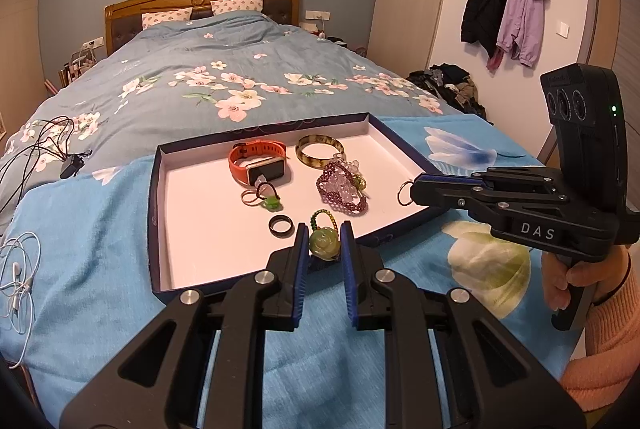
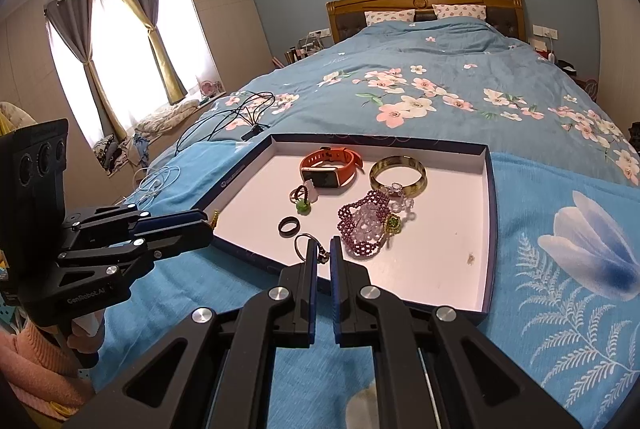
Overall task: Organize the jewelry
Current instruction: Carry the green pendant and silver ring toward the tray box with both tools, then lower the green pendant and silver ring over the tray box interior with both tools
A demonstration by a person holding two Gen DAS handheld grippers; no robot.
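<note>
Jewelry is gathering in the white-lined tray (image 1: 192, 221) on the blue bedspread (image 1: 100, 229), and two pieces are hanging at its near edge. Left gripper (image 1: 325, 243) is clamping a green carved pendant (image 1: 324, 243), its beaded loop trailing far into the tray beside the black ring (image 1: 281, 226). Right gripper (image 2: 322, 255) is pinching a small metal ring (image 2: 305, 244) between nearly closed fingers, the loop sticking out left of them over the tray's near rim. Both pieces are sitting over the tray floor, so release looks like the step pending.
</note>
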